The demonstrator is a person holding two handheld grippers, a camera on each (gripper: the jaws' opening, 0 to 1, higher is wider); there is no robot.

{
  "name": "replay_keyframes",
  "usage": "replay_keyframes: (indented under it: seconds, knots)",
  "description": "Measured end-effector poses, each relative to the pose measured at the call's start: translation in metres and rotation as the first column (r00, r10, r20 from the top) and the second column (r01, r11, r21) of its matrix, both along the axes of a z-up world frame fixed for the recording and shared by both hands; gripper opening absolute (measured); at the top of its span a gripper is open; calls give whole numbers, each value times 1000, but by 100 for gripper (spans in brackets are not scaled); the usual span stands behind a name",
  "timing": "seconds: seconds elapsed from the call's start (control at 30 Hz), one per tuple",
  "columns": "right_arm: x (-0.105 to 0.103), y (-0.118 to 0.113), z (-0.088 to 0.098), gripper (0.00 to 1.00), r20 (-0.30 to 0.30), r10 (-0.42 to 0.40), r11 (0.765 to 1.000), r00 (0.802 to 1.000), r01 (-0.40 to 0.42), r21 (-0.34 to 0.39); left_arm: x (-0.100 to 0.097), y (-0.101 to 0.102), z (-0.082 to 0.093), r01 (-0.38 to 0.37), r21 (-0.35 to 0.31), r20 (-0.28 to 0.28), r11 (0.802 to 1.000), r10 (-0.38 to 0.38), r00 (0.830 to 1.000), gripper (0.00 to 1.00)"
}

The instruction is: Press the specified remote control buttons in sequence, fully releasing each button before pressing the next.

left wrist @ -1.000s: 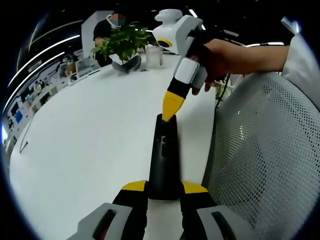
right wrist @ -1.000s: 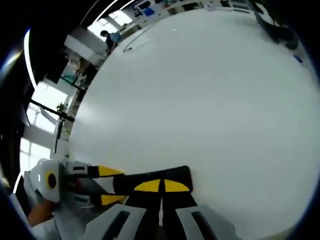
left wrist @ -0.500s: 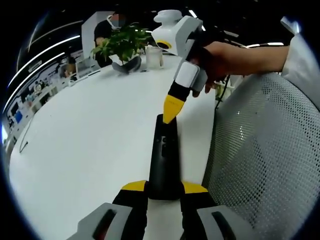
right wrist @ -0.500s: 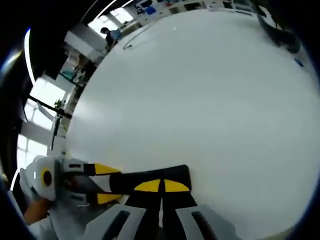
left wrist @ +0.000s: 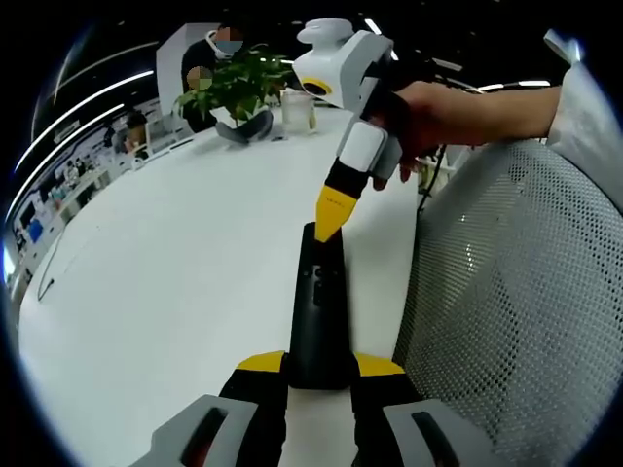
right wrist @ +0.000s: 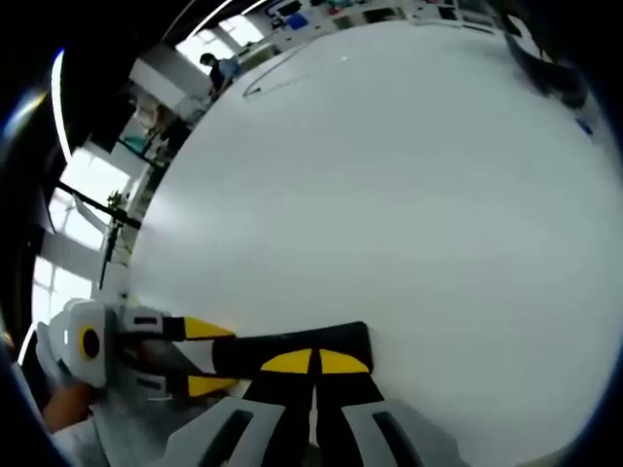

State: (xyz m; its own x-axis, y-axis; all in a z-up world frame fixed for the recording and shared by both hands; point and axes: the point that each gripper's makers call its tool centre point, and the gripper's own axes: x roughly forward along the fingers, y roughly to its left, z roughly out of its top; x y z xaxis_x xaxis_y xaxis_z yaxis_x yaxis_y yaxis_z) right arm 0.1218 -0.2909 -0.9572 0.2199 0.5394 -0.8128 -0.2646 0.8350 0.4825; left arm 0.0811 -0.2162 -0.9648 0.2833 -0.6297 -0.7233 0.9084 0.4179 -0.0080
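A long black remote points away from me over the white table. My left gripper is shut on its near end, one yellow jaw on each side. My right gripper comes down from the upper right in a person's hand. Its yellow jaws are shut together, and their tip rests at the remote's far end. In the right gripper view the shut right gripper lies over the remote. There the left gripper clamps the remote from the left.
A white mesh chair back stands close along the table's right edge. At the table's far end are a potted green plant and a clear glass. A person sits behind the plant.
The right gripper's body has tipped slightly left and up while its tip stays at the remote's far end. The left gripper and the remote have not moved.
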Motion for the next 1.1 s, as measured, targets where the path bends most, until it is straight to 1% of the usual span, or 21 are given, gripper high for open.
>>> replay_keyframes:
  seconds: [0.1, 0.3, 0.37, 0.47, 0.53, 0.8, 0.87, 1.0, 1.1]
  knots:
    - [0, 1, 0, 0, 10, 7, 1000, 1000, -7, 3, 0, 0, 0, 1, 0, 2, 1000, -1, 1000, 24]
    - [0, 0, 1, 0, -14, -23, 999, 1000, 23, 27, -1, 0, 0, 5, 6, 6, 1000, -5, 1000, 24]
    - [1, 0, 1, 0, -27, -31, 999, 999, 32, 34, -1, 0, 0, 5, 4, 5, 1000, -5, 1000, 24]
    - [0, 0, 1, 0, -71, -64, 996, 995, 69, 65, -1, 0, 0, 6, 3, 5, 1000, -6, 1000, 24]
    - [1, 0, 1, 0, -81, -73, 994, 994, 79, 76, -1, 0, 0, 8, 4, 6, 1000, -8, 1000, 24]
    - [1, 8, 5, 0, -66, -59, 992, 996, 66, 103, -4, -4, 1, 30, 3, 17, 1000, -30, 999, 24]
    - [2, 8, 4, 0, -69, -63, 992, 996, 70, 109, -4, -4, 1, 29, 1, 15, 1000, -29, 999, 24]
    - [3, 10, 8, 0, -81, -78, 985, 994, 90, 149, -4, -4, 1, 30, 2, 17, 1000, -30, 999, 24]
    - [1, 13, 6, 0, -88, -73, 987, 994, 84, 139, -3, -4, 1, 28, 1, 15, 1000, -28, 1000, 24]
